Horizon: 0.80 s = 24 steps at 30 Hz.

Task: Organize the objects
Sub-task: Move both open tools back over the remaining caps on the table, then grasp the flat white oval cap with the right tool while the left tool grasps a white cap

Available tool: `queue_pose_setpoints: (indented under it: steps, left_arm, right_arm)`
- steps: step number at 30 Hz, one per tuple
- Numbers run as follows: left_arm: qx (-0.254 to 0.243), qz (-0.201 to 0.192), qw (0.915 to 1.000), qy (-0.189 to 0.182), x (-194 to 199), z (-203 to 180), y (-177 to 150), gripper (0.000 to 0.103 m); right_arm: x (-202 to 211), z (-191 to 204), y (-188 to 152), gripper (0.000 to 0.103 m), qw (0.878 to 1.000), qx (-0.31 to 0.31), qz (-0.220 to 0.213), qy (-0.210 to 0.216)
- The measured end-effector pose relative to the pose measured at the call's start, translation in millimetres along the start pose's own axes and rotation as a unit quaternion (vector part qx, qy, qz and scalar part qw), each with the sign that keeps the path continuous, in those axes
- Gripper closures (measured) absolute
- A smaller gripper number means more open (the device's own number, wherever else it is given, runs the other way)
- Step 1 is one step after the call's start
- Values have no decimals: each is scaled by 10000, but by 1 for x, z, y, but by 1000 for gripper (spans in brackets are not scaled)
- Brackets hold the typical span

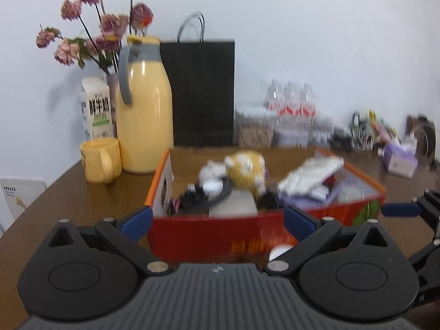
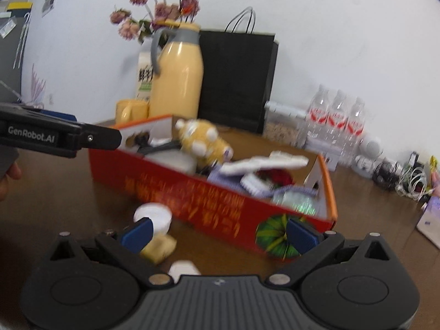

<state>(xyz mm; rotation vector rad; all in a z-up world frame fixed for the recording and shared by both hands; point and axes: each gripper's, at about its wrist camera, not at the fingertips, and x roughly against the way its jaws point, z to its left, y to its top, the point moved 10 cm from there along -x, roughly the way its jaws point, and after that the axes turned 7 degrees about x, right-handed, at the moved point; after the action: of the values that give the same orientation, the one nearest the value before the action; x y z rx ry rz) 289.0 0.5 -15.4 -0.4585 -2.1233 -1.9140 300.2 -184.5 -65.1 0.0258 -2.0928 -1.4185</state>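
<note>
Red cardboard box (image 1: 247, 231), already crowded with a yellow plush toy (image 1: 247, 169), lies beyond the left gripper (image 1: 218, 220), fingers wide and empty, while the right gripper (image 2: 218, 233), equally spread and empty, frames a white disc (image 2: 154, 216) and tan block (image 2: 159, 247) on the surface, likely boxed next.

Left gripper (image 1: 218, 221) and right gripper (image 2: 218, 232), fingers spread wide, empty.
</note>
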Motion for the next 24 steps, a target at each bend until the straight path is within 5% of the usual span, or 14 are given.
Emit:
queue_pose_setpoints:
  steps: [8, 16, 24]
  left_arm:
    - [-26, 621, 9980, 68, -3, 7, -36, 0]
    - [81, 957, 9954, 65, -10, 8, -54, 0]
    - [-56, 1065, 9943, 56, -13, -2, -62, 0]
  right_arm:
    - [0, 8, -20, 3, 9988, -138, 337, 326]
    - [-5, 12, -26, 45, 9950, -483, 470, 740]
    - [-6, 16, -28, 75, 9932, -526, 549, 882]
